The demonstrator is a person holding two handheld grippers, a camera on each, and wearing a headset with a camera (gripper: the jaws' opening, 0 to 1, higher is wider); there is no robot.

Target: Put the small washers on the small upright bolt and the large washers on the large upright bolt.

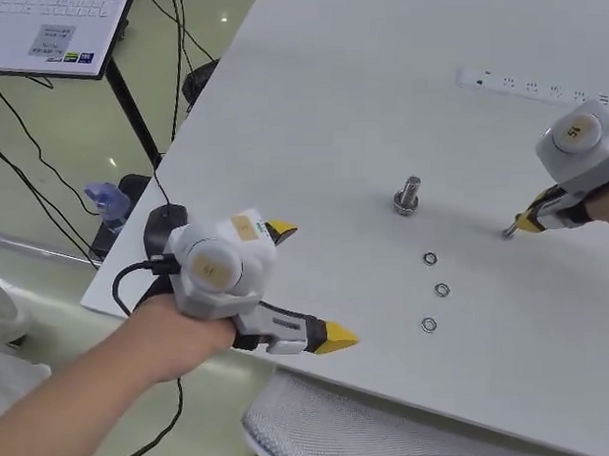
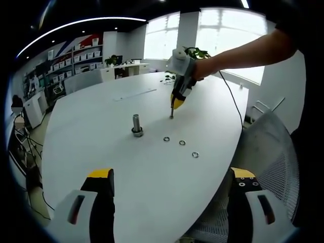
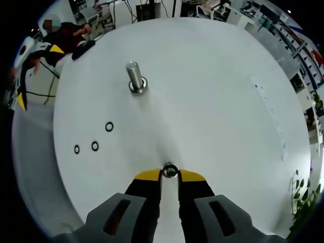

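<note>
The large bolt (image 1: 407, 196) (image 2: 136, 124) (image 3: 134, 76) stands upright near the middle of the white table (image 1: 379, 75). Three small washers (image 1: 430, 259) (image 1: 442, 289) (image 1: 429, 325) lie flat in a row in front of it; the left gripper view shows the washers (image 2: 182, 143) too, as does the right gripper view (image 3: 94, 146). My right gripper (image 1: 525, 223) (image 3: 169, 175) is shut on the small bolt (image 1: 509, 230) (image 3: 169, 171), whose end touches the table to the right of the washers. My left gripper (image 1: 311, 284) (image 2: 172, 174) hovers open and empty over the table's near-left edge.
A white power strip (image 1: 530, 87) lies at the far right of the table. A laptop (image 1: 48, 32) sits on a stand beyond the left edge, with cables and a black object (image 1: 164, 225) near it. A grey chair (image 1: 321, 428) is below the near edge.
</note>
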